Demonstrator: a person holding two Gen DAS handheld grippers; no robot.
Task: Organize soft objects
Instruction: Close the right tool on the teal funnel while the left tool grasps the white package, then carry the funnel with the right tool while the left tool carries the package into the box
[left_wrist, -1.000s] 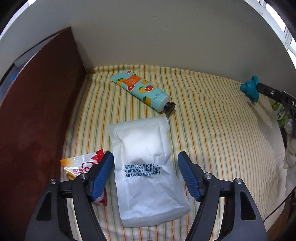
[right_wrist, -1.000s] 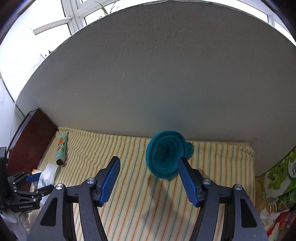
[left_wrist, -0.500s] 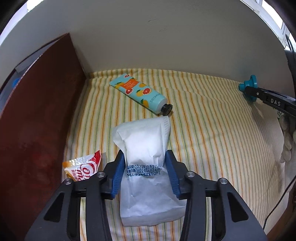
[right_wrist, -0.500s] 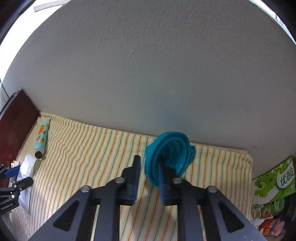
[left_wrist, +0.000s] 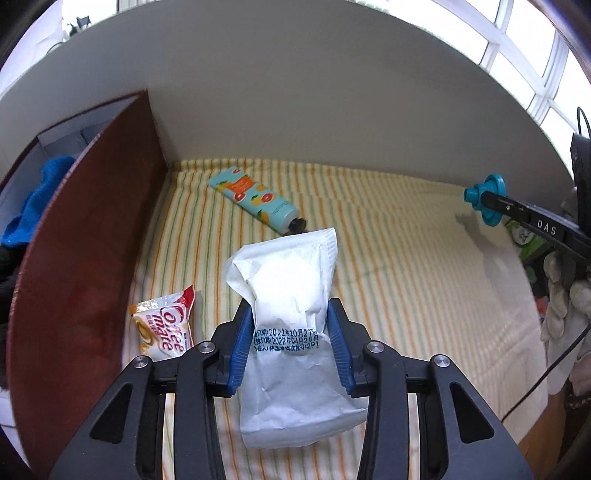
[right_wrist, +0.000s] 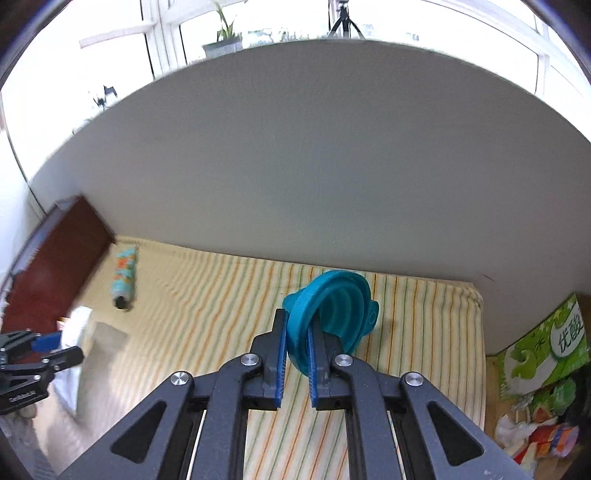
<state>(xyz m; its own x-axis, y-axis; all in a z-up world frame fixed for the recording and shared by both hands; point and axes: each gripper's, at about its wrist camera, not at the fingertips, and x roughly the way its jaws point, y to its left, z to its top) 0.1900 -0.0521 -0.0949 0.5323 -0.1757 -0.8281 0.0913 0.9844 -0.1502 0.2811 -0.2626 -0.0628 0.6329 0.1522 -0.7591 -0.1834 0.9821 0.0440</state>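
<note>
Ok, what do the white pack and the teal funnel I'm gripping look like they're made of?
White pack: thin matte film, maybe plastic or paper-like; it creases and pinches in where the left gripper squeezes it, so the filling is soft. Teal funnel: probably silicone or soft plastic; smooth, stepped rings like a collapsible type, its rim clamped in the right gripper.

Left gripper (left_wrist: 290, 341) clamped, jaws just closing; right gripper (right_wrist: 296, 356) pinched

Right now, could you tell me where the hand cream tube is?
Left wrist view: the hand cream tube lies on the striped cloth near the back wall, just beyond the white pouch.
</note>
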